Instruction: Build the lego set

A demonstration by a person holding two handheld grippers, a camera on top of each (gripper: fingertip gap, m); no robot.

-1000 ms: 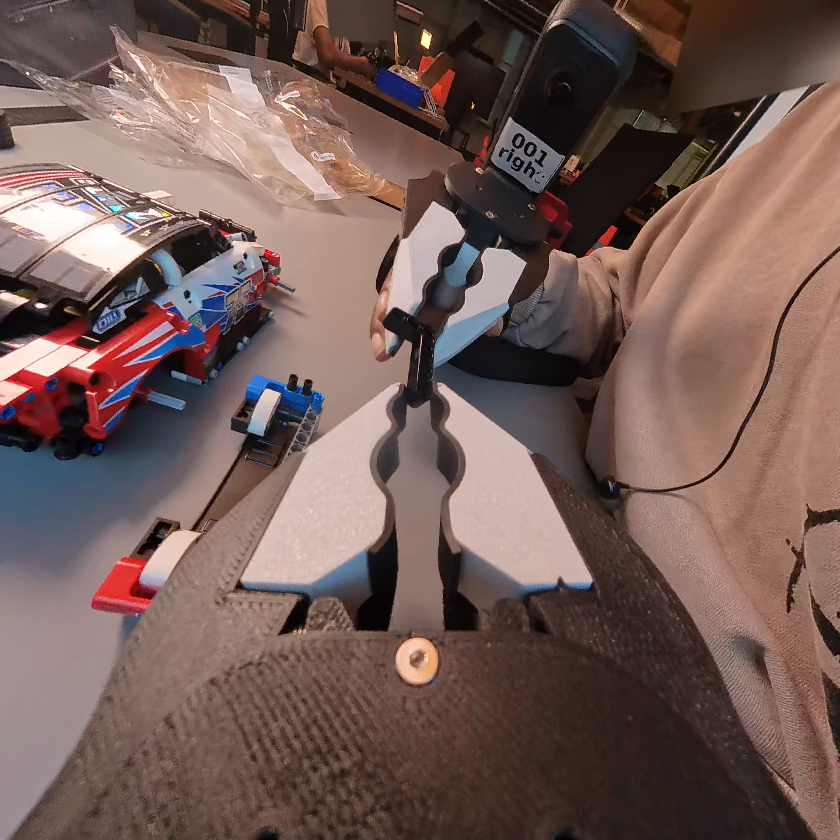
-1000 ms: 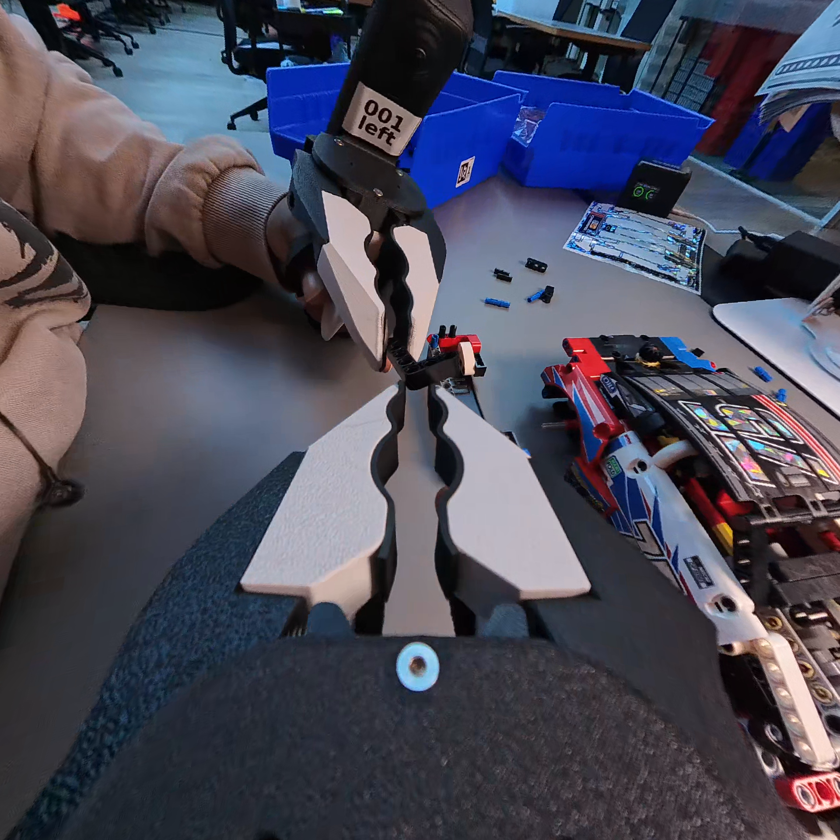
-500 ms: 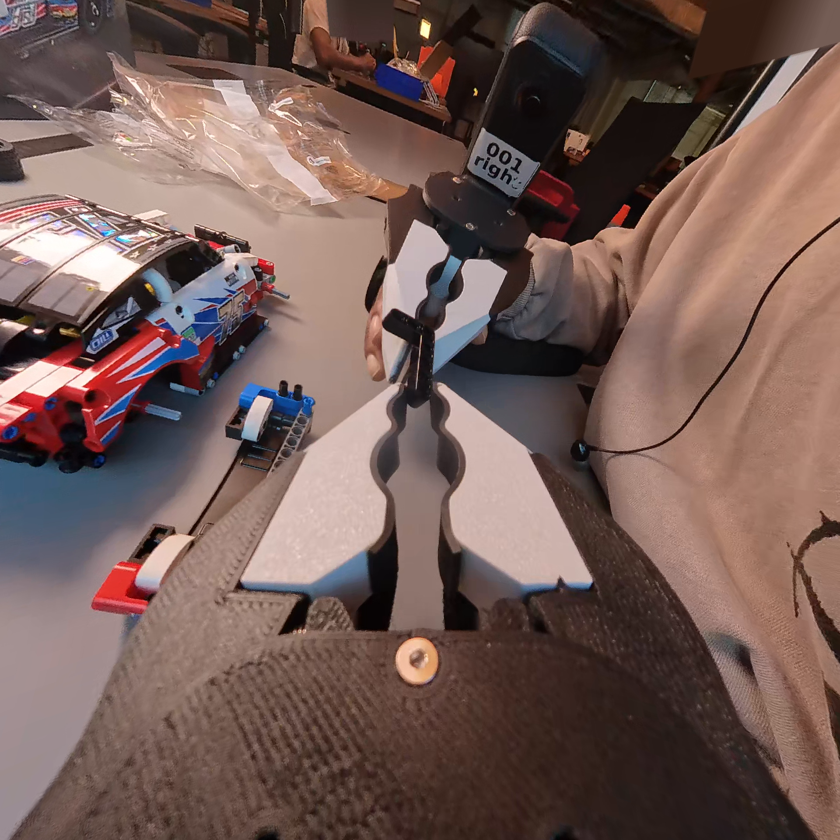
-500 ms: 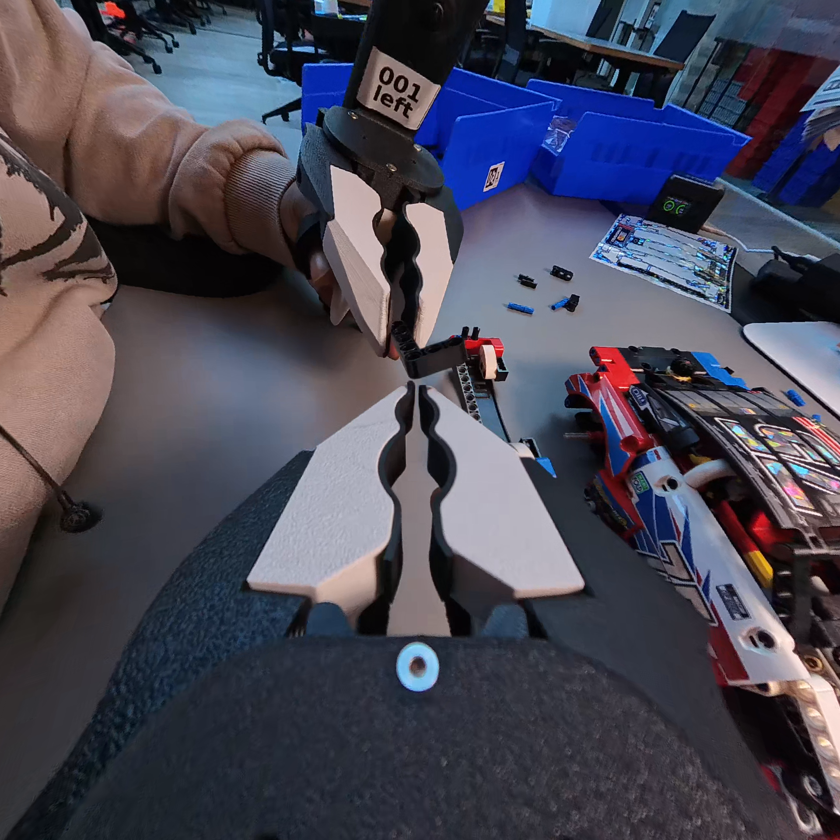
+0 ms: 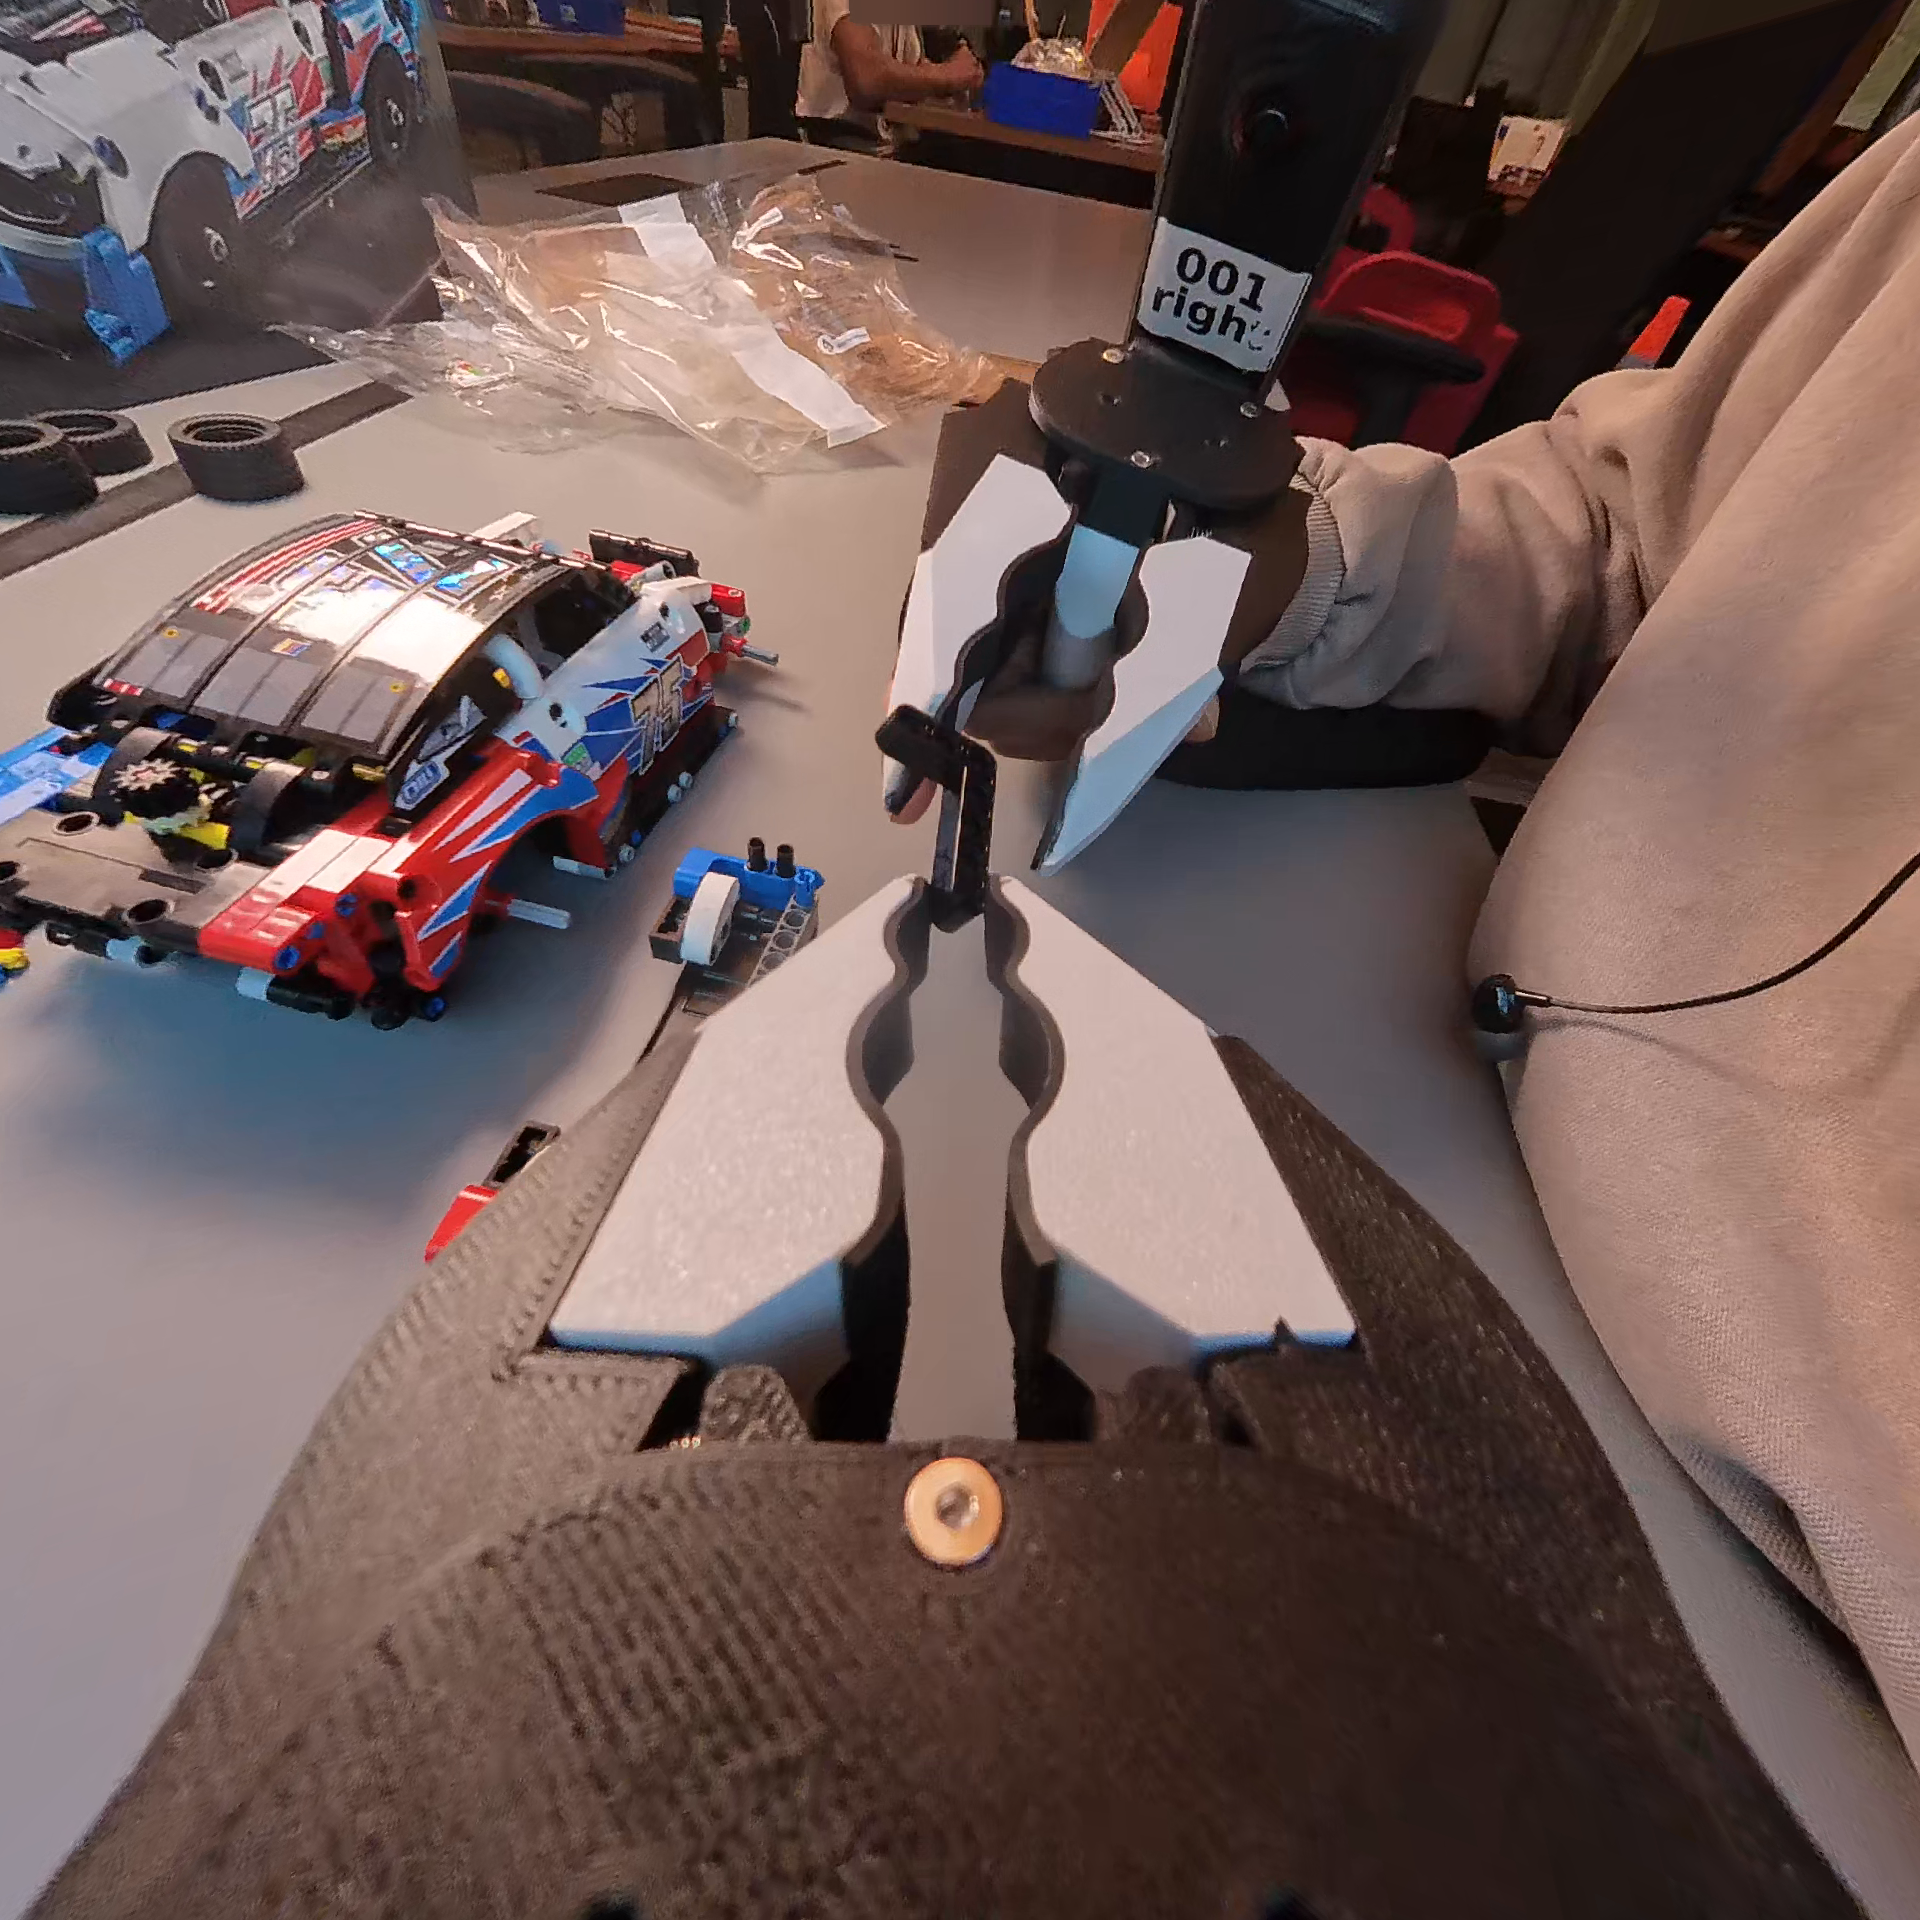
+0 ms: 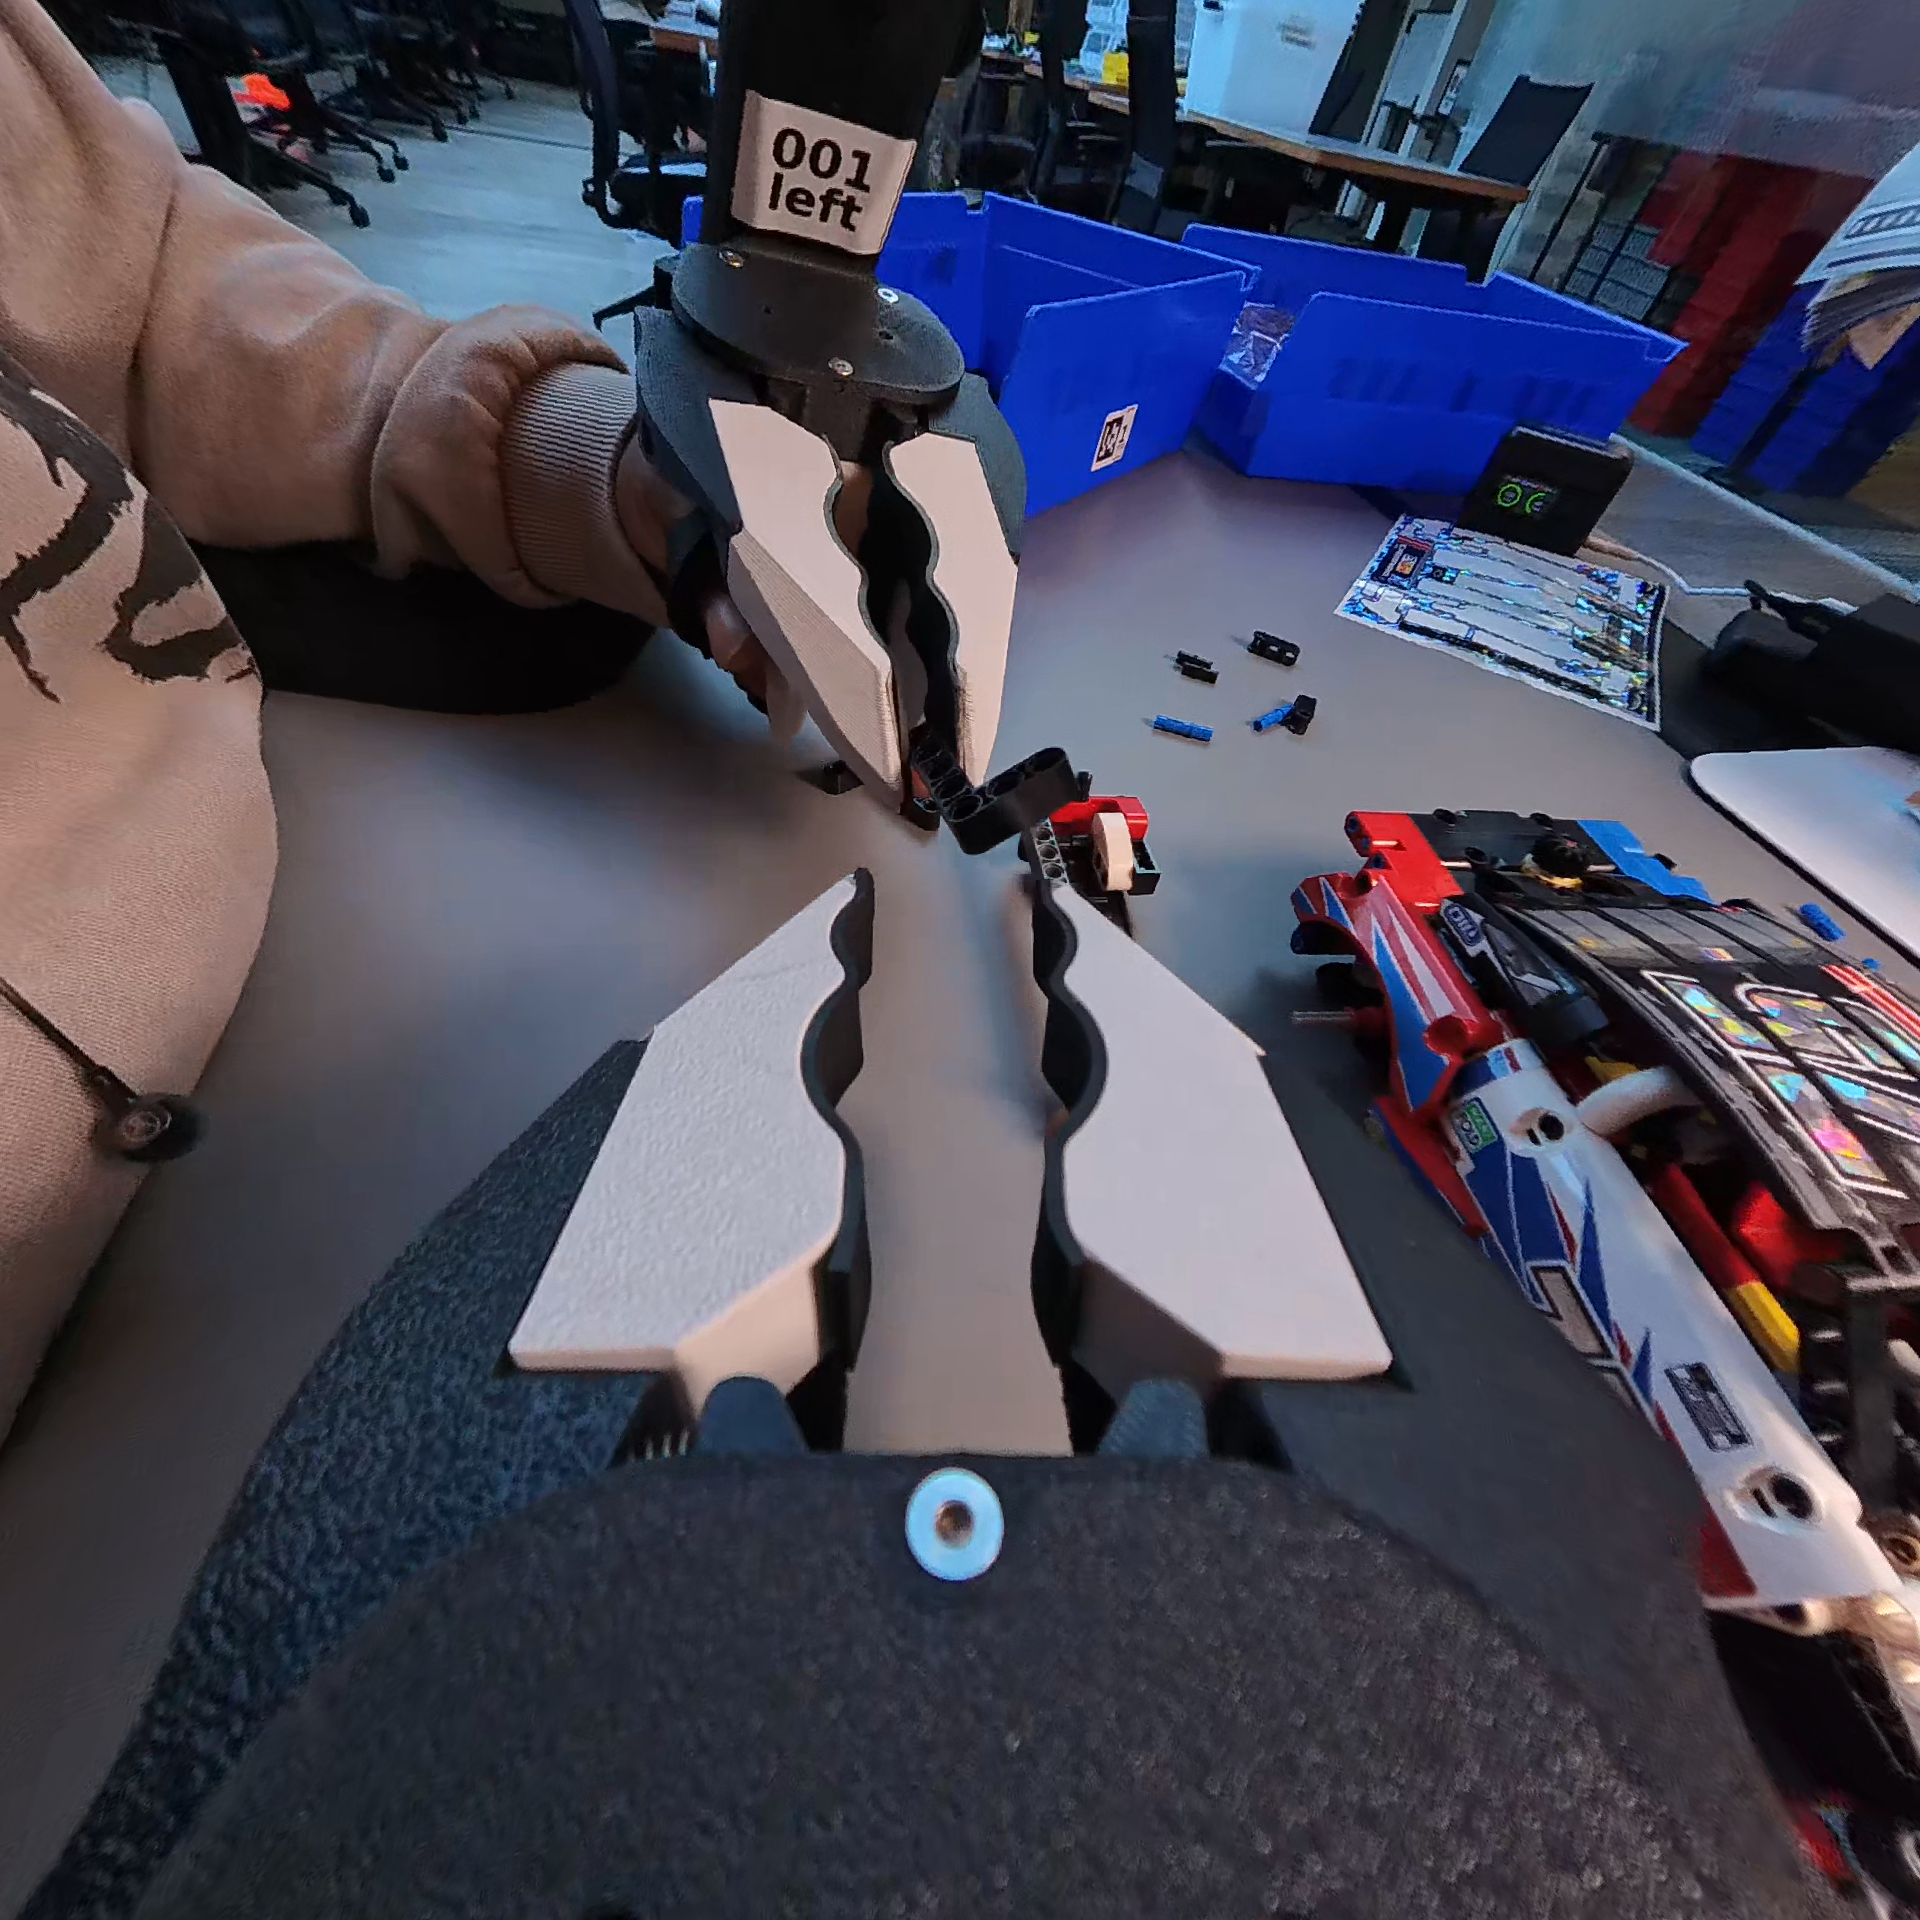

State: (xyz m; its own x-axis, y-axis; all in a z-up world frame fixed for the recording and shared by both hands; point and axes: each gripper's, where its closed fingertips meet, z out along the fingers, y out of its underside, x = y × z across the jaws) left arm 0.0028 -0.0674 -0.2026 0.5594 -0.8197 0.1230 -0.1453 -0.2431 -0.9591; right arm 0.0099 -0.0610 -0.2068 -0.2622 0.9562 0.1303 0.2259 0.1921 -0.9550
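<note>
Where workroom desks recede, grey table (image 6: 1195,540), 2 blue bins (image 6: 1351,384), plastic bags (image 5: 675,301)

Bare table (image 6: 540,935) lies open beside the lego car (image 6: 1621,1091) and small subassembly (image 6: 1101,842).

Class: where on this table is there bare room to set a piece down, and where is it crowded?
Bare table lies between the sleeve and the right hand-held gripper. More lies near the car, toward the left wrist camera. Crowded: around the small sub-assembly, loose pins and plastic bags.
</note>
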